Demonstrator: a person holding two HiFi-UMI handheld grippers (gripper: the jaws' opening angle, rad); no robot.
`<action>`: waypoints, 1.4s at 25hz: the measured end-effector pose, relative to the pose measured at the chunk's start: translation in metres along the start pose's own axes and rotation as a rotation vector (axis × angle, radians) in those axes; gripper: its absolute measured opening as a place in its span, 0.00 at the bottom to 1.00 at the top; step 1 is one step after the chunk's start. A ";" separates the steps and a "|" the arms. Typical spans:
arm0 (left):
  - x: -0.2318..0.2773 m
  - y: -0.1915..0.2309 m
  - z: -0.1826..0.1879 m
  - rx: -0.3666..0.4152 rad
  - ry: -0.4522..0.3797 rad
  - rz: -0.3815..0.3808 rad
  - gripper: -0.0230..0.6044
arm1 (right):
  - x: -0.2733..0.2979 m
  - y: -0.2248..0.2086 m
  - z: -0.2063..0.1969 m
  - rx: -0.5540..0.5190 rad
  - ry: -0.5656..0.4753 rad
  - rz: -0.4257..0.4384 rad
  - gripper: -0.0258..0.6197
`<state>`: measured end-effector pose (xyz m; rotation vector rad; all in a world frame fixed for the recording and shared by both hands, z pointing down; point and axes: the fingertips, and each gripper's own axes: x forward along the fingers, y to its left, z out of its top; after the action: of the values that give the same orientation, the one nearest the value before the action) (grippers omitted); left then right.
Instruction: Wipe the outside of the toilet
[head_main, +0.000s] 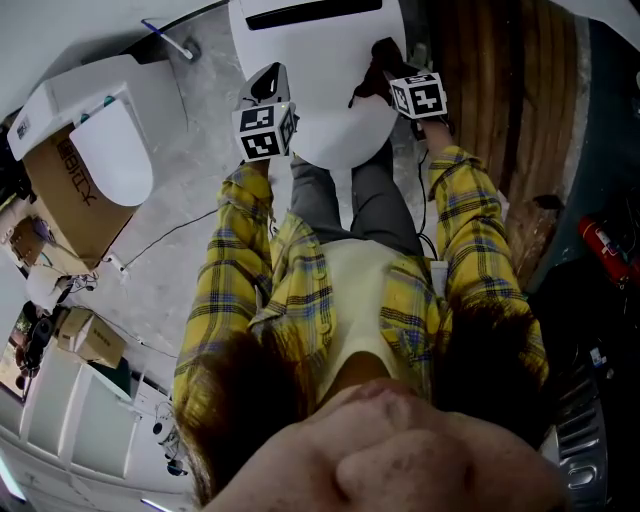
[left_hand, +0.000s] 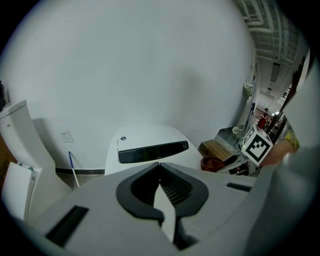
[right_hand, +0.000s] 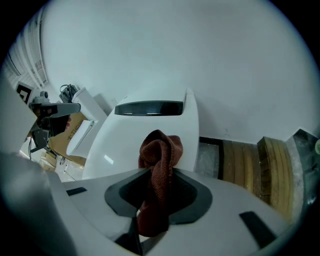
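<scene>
The white ceramic toilet (head_main: 335, 60) stands on the floor at the wall. The left gripper (head_main: 268, 82) hangs over its lid's left edge and the right gripper (head_main: 385, 60) over the right edge (a rust-brown woven cloth (right_hand: 159, 165) sits between its jaws). A second white toilet (head_main: 110, 150) stands well to the left by a brown cardboard box (head_main: 70, 200). Brown wooden planks (head_main: 500, 100) lie to the right.

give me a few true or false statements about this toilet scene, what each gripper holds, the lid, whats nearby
1. The right gripper is shut on a reddish-brown cloth. True.
2. The left gripper holds a sponge. False: its jaws are together with nothing between them.
3. The lid of the toilet in front of the person is raised. False: the lid is down, and both grippers are above it.
4. A second toilet stands next to a cardboard box at the left of the head view. True.
5. The person wears a plain blue shirt. False: the shirt is yellow plaid.
</scene>
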<state>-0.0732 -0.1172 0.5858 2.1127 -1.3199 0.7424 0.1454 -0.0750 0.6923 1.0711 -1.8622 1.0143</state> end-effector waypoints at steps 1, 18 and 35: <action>0.001 -0.002 0.000 0.002 0.002 -0.003 0.05 | -0.002 -0.004 -0.002 0.005 0.001 -0.006 0.23; -0.030 0.017 -0.017 -0.030 -0.002 0.056 0.05 | -0.049 0.054 0.013 -0.021 -0.123 0.062 0.23; -0.086 0.058 -0.063 -0.118 -0.001 0.166 0.05 | -0.027 0.215 -0.007 -0.135 -0.067 0.317 0.23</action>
<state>-0.1688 -0.0424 0.5795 1.9290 -1.5158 0.7113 -0.0377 0.0124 0.6150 0.7536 -2.1694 1.0198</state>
